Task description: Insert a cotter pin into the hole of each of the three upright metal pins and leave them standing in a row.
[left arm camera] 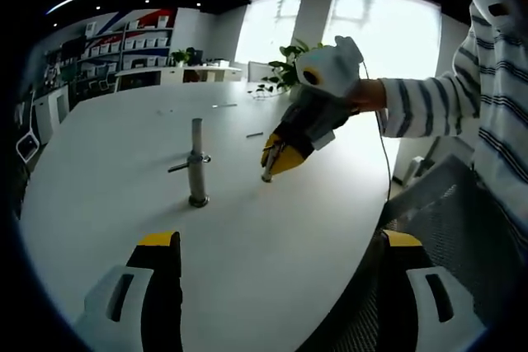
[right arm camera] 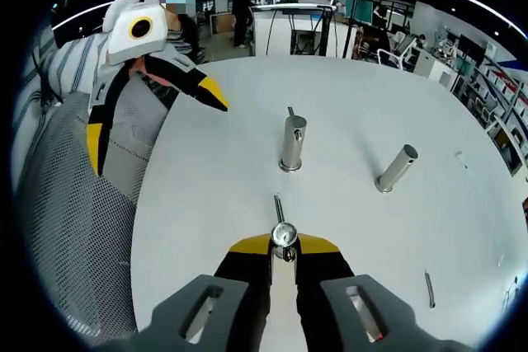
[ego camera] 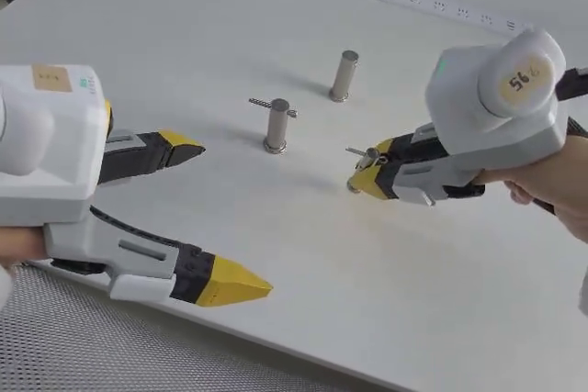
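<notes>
Approx. two of three done. A cotter pin [ego camera: 260, 104] is seen through the upright middle pin [ego camera: 277, 128]. Another is seen at the top of the near pin [right arm camera: 284, 235], which is clamped tilted in the right gripper [ego camera: 367, 172]; whether its base touches the table [ego camera: 303, 254] can't be told. The far pin [ego camera: 344, 75] looks bare, so it's judged still to do, plus standing the near one in line. The left gripper [ego camera: 231, 218] is held w/ jaws wide apart, nothing between them, by the near table edge. Ample bare room is left round the pins. A power strip [ego camera: 441, 5] is laid well apart, far side.
</notes>
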`<action>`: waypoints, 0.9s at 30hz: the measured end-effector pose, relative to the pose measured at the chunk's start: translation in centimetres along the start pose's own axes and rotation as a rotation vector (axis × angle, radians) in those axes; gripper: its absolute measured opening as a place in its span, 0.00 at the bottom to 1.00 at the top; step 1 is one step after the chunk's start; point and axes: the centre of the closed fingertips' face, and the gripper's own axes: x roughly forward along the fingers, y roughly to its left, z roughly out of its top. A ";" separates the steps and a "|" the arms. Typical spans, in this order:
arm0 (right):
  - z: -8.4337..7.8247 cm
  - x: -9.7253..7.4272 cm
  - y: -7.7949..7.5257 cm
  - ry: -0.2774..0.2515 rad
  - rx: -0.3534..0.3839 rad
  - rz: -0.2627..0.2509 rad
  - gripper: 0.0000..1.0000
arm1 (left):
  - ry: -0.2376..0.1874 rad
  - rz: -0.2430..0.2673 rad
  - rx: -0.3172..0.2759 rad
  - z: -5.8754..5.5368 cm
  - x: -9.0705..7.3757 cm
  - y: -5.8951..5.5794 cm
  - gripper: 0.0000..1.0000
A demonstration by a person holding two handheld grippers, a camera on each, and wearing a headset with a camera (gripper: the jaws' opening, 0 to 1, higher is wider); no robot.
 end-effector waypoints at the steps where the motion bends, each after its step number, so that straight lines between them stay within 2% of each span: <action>1: 0.1 0.3 -0.6 -0.007 0.004 -0.001 0.04 | 0.000 0.001 0.000 0.0 0.0 0.0 0.99; 10: 0.5 0.7 -2.3 0.006 -0.008 -0.026 0.04 | 0.015 0.020 0.020 -0.1 -0.4 0.4 0.99; 11: 0.5 0.8 -2.4 0.007 -0.008 -0.028 0.04 | 0.014 0.018 0.012 -0.1 -0.4 0.4 0.99; 13: 0.5 0.8 -2.7 0.012 -0.006 -0.031 0.04 | -0.015 0.014 -0.017 0.4 -0.5 0.5 0.99; 18: 0.4 0.9 -3.0 0.024 -0.007 -0.029 0.04 | -0.033 0.026 -0.019 0.9 -0.7 0.8 0.99; 27: 0.1 1.2 -3.1 0.042 -0.006 -0.012 0.04 | -0.016 0.025 -0.027 0.5 -0.9 0.8 0.99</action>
